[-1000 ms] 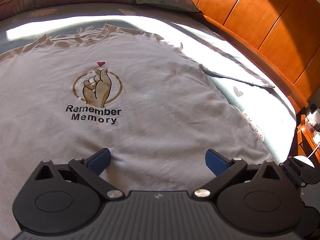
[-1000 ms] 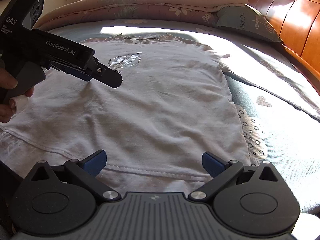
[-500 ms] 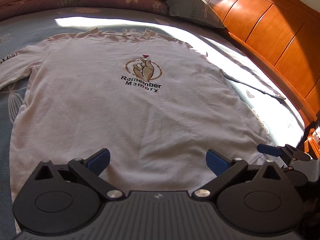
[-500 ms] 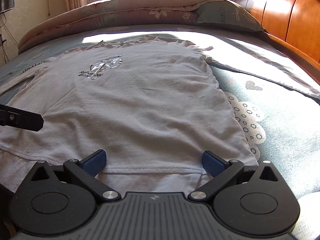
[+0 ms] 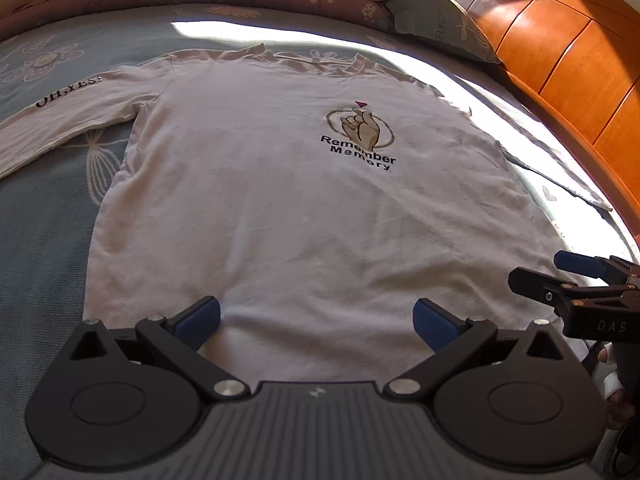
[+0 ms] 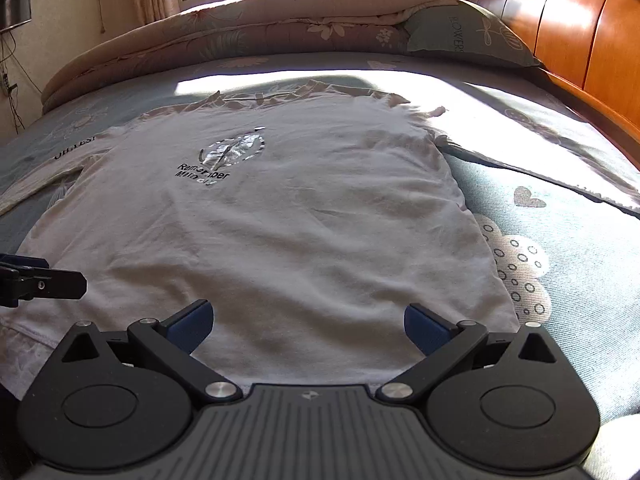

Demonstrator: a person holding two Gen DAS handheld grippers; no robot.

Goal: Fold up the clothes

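Observation:
A white long-sleeved shirt lies flat and face up on the bed, its "Remember Memory" print toward the collar; the same shirt fills the right wrist view. One sleeve marked "OH,YES!" stretches out to the left. My left gripper hovers open over the shirt's lower part, nothing between its blue pads. Over the hem near the shirt's right side, my right gripper is open too and holds nothing. Each gripper shows at the edge of the other's view: the right gripper and the left gripper.
The bed has a blue patterned sheet. A rolled quilt and a pillow lie at the far end. An orange wooden headboard runs along the right side. A hand holds the right gripper.
Both grippers have pulled back from the shirt toward its hem, so more of the shirt and its left sleeve shows. The left gripper has swung leftward out of the right view. Both stayed open.

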